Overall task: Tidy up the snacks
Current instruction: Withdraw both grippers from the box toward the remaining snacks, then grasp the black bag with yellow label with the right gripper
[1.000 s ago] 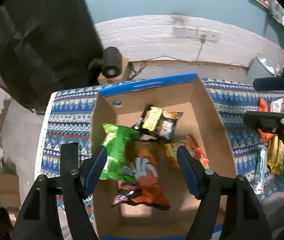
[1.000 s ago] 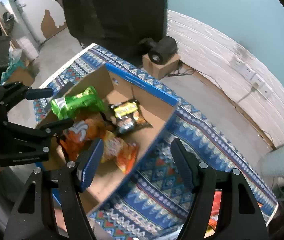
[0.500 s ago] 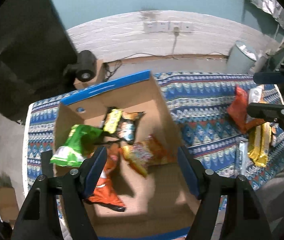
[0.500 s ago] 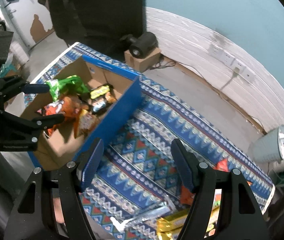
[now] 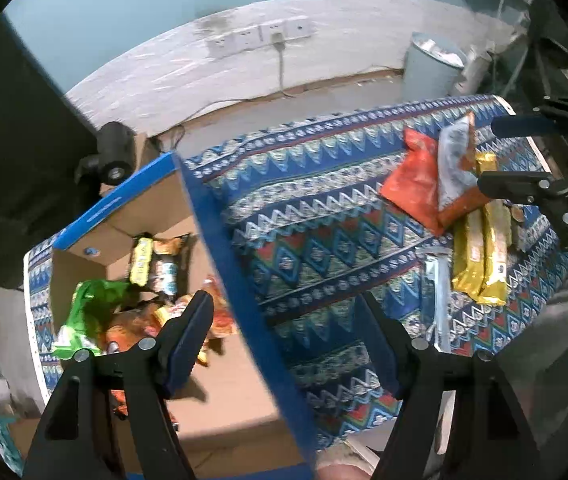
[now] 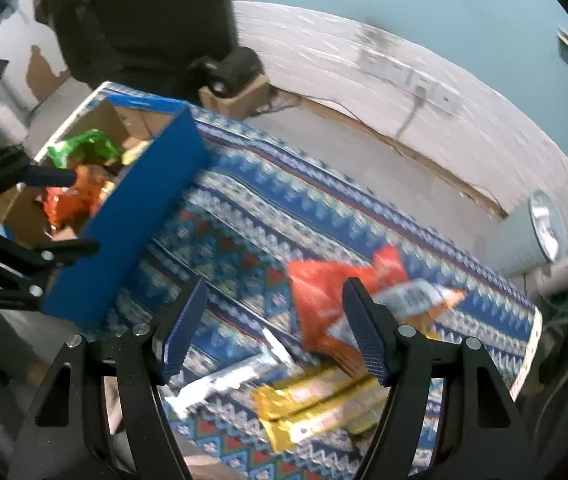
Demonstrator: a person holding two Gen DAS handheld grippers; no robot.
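- our left gripper (image 5: 288, 320) has swung right off the box (image 5: 220, 240), jaws spread and empty.
- our right gripper (image 6: 274, 320), jaws spread too, now hangs over loose snacks (image 6: 324, 396) on the counter (image 6: 244, 220); next pick likely.

The table (image 5: 316, 216) is covered by a cloth (image 6: 244, 232) patterned in blue, white and red. At one end stands an open cardboard box (image 5: 240, 280) with blue outer walls. Well apart from it, near the other end, lie an orange bag (image 5: 412, 184) with a silver-and-orange packet (image 5: 454, 164) overlapping it, 2 gold packets (image 5: 480, 256) side by side just beside them, and a silver wrapper (image 5: 438, 292) next to the gold ones.
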